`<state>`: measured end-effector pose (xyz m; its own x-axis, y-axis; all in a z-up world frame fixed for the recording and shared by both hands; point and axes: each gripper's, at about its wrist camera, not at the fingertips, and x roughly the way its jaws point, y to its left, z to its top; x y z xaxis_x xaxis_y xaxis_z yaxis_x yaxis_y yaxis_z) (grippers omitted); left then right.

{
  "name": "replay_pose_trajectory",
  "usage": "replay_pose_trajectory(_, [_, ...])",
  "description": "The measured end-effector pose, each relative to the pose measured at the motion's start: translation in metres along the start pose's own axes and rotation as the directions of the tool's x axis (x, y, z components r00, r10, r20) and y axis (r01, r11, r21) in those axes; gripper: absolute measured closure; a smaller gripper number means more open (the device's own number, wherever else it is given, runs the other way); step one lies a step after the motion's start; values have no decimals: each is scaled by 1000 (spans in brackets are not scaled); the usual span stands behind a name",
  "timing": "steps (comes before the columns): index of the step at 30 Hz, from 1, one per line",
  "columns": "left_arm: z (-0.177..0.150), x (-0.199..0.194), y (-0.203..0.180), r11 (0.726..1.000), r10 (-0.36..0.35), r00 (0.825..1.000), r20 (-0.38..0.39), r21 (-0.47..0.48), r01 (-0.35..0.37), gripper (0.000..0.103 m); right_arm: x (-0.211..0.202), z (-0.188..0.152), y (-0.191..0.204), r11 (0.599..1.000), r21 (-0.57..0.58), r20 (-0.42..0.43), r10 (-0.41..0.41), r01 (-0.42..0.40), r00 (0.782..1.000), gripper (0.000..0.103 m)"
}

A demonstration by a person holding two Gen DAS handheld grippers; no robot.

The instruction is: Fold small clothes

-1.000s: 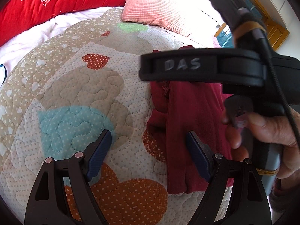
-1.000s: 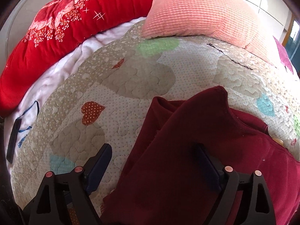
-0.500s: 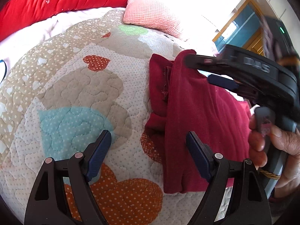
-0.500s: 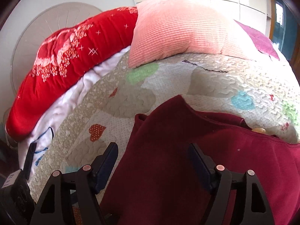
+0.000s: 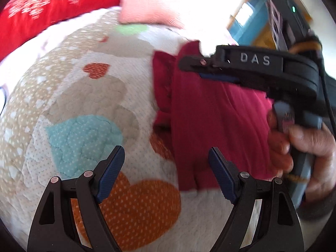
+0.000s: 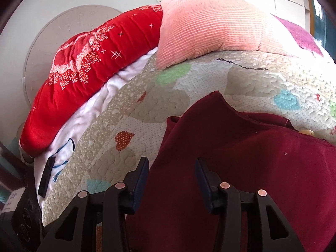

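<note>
Heart-patterned quilt (image 5: 88, 96) holds maroon garment (image 5: 214, 130); both grippers' fingers spread, right gripper (image 5: 189, 63) lettered "DAS".

The quilt (image 6: 189, 113) is stitched cotton-like cloth, puckered and matt, with dotted heart patches. On it lies the garment (image 6: 262, 168), a dark red knit with a soft, slightly fuzzy, matt face. At the quilt's far edge the pillow (image 6: 212, 27) is ribbed pink cloth, coarse-looking; beside it the blanket (image 6: 94, 63) is plush red fabric with a faint sheen. The left gripper (image 5: 167, 169) has matt black plastic arms, dull metal rivets and ridged blue pads, probably rubber. The right gripper (image 6: 171, 177) looks the same.
</note>
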<state>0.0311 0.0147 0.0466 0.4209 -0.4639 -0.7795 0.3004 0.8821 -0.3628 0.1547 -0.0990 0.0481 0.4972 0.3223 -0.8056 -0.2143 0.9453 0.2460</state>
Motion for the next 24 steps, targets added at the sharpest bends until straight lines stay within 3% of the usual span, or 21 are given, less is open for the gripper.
replay_pose_trajectory(2, [-1,-5,0,999,-42,999,-26,32,43,21,-11,-10,0,1000,-9,6,13,-13,1000,58])
replay_pose_trajectory(7, [-12,-10,-4,991,-28,999,-40,130,32,23,-44,-51,-17,999,8,11,34,-34,999,58])
replay_pose_trajectory(10, [-14,-10,-7,985,-98,994,-56,137,105,42,-65,-81,-34,1000,22,25,1,-1,1000,57])
replay_pose_trajectory(11, [-14,-8,-8,983,-105,993,-55,144,112,45,-71,-91,-41,1000,30,30,-9,8,1000,55])
replay_pose_trajectory(13, [-17,-3,-13,978,-105,993,-62,173,114,64,-78,-111,-55,998,58,21,-24,23,1000,53])
replay_pose_trajectory(15, [-19,0,-18,974,-111,991,-71,189,122,77,-83,-127,-68,996,88,15,-32,31,999,53])
replay_pose_trajectory(19, [-19,-9,-23,968,-87,995,-38,232,93,87,-98,-146,-85,987,158,51,-41,32,998,53])
replay_pose_trajectory(24, [-18,-11,-12,972,-61,997,-44,223,70,89,-108,-155,-86,984,176,65,-44,32,997,53])
